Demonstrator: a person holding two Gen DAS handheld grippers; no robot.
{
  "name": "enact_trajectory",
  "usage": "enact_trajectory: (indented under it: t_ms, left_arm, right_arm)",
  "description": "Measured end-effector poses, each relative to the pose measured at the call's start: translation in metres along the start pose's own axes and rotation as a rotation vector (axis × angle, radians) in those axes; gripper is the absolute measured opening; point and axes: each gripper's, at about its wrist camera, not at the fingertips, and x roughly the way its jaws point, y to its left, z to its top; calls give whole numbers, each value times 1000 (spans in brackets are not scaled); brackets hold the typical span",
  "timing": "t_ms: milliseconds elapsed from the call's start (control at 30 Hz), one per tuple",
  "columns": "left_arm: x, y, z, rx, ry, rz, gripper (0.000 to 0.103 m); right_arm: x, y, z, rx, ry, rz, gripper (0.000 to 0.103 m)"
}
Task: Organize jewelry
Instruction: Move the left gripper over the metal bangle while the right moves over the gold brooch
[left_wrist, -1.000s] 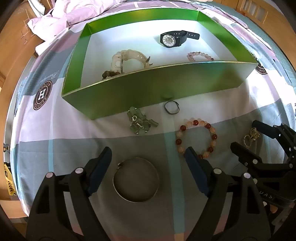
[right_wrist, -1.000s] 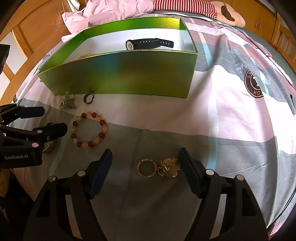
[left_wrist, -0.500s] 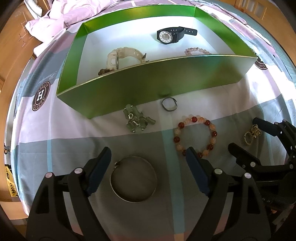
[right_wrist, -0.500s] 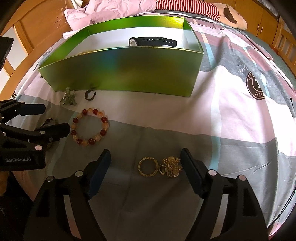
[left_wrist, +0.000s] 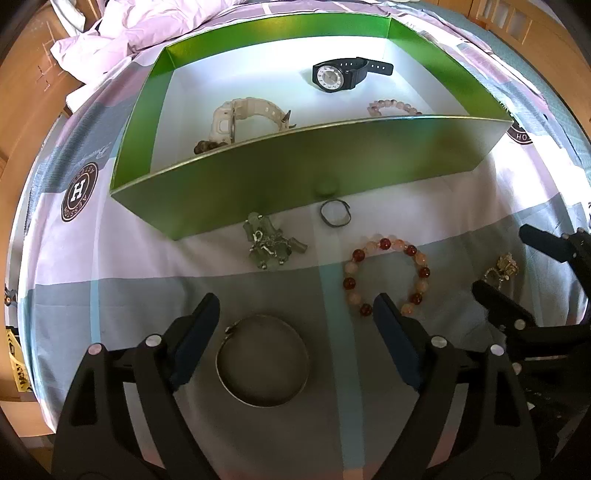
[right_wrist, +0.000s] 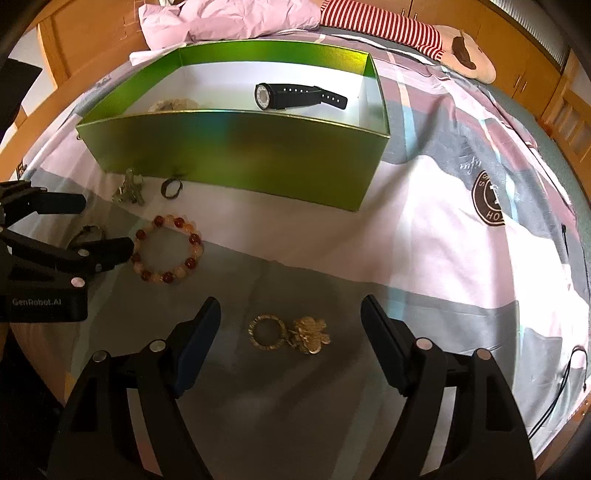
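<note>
A green box (left_wrist: 306, 173) on the bed holds a black watch (left_wrist: 334, 75), a clear watch (left_wrist: 242, 116) and a pink bead bracelet (left_wrist: 393, 107). On the bedspread lie a silver bangle (left_wrist: 262, 360), a green stone piece (left_wrist: 271, 245), a dark ring (left_wrist: 334, 218) and a red-and-peach bead bracelet (left_wrist: 386, 273). My left gripper (left_wrist: 295, 317) is open just above the bangle, which lies between its fingers. My right gripper (right_wrist: 290, 321) is open above a gold brooch (right_wrist: 290, 334) that lies between its fingers. The box (right_wrist: 236, 155) and bead bracelet (right_wrist: 168, 253) also show in the right wrist view.
The bed carries a patchwork spread in pink, grey and white with round logos (left_wrist: 79, 192). A crumpled pink quilt (right_wrist: 236, 18) and a striped plush toy (right_wrist: 439, 44) lie beyond the box. Wooden furniture (right_wrist: 517, 66) surrounds the bed.
Both grippers have drawn back and risen slightly, so the box interior shows more. Both stay open. No jewelry has moved.
</note>
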Motion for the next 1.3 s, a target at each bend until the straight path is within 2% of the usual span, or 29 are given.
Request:
enact_trajectory:
  t_ms: [133, 200, 333, 467, 933, 1300]
  left_arm:
    - [3, -2, 0, 8, 11, 10, 85]
    - [5, -3, 0, 11, 15, 16, 85]
    - [7, -5, 1, 10, 18, 20, 85]
    - [7, -4, 1, 12, 15, 23, 85]
    - [7, -4, -1, 19, 14, 28, 86]
    - [8, -6, -2, 24, 6, 37, 86]
  right_arm:
    - [10, 11, -5, -52, 55, 0, 77]
    - [8, 13, -5, -65, 51, 11, 77]
    - [6, 18, -7, -77, 50, 86, 77]
    - [6, 26, -9, -110, 40, 87, 77]
    - [0, 23, -7, -90, 8, 113, 77]
    - [2, 26, -7, -115, 17, 51, 77]
